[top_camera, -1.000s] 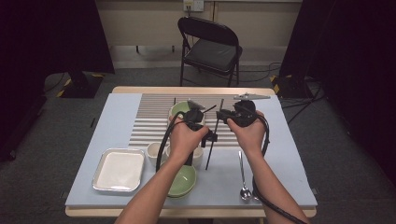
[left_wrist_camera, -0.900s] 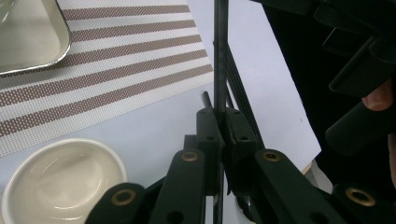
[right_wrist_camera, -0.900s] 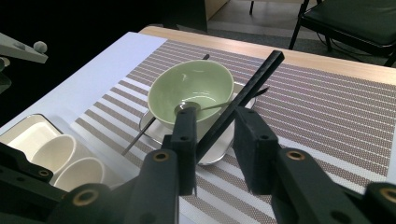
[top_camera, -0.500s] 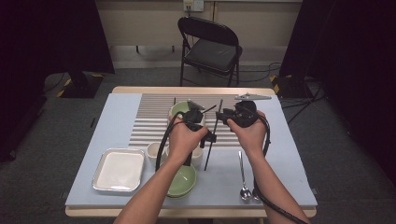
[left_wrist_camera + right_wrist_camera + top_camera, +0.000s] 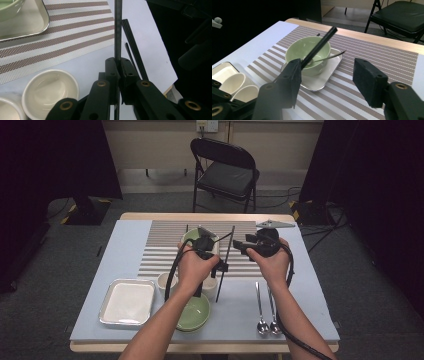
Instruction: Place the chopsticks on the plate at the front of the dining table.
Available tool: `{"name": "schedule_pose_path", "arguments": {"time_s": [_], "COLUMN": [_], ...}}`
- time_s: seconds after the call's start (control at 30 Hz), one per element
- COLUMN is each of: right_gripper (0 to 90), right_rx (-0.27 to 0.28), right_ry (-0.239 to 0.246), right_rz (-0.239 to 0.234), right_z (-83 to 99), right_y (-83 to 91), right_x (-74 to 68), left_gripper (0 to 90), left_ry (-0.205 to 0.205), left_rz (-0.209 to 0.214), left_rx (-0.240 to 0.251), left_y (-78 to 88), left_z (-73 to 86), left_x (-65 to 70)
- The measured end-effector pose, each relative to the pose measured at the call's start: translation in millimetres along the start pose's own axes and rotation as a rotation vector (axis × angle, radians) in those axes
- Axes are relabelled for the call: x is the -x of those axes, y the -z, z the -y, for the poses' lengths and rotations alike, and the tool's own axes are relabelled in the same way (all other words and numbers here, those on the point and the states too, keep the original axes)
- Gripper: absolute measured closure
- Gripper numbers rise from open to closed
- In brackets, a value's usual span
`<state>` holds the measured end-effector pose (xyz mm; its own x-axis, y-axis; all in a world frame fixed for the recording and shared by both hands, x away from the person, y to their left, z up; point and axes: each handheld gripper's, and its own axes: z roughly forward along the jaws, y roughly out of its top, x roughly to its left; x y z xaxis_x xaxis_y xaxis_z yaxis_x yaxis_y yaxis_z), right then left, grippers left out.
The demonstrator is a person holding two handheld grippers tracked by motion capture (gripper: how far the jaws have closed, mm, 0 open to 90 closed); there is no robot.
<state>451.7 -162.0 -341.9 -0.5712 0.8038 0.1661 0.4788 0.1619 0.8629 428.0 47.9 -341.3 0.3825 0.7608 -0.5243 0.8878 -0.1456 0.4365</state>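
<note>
Two grippers are working above the surface (image 5: 300, 285): my left gripper (image 5: 119, 67) is clamping a black chopstick (image 5: 118, 30) upright over the striped mat (image 5: 165, 252), near the white cups (image 5: 50, 92). My right gripper (image 5: 329, 80) has just been opening its jaws, nothing pinched between them, facing the green bowl (image 5: 297, 52) on its steel tray (image 5: 322, 82).

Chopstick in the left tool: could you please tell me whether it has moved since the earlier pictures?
No. The chopstick still crosses the striped mat's near edge at the same spot, clamped in the left tool.
</note>
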Motion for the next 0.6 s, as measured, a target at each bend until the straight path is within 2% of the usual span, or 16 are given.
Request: {"name": "schedule_pose_path", "arguments": {"time_s": [0.2,0.6], "right_gripper": [34.7,34.0], "right_rx": [-0.025,-0.057], "right_ry": [0.001,-0.009], "right_rz": [-0.010,-0.009], "right_z": [4.5,19.0], "right_y": [-0.1,1.4], "right_x": [6.0,20.5], "left_gripper": [86.3,86.3], "left_ry": [0.004,0.007], "left_rz": [-0.006,-0.020], "left_rx": [-0.003,0.002], "left_y": [1.8,8.8], "left_z": [0.2,0.6], "left_x": [-0.9,-6.0]}}
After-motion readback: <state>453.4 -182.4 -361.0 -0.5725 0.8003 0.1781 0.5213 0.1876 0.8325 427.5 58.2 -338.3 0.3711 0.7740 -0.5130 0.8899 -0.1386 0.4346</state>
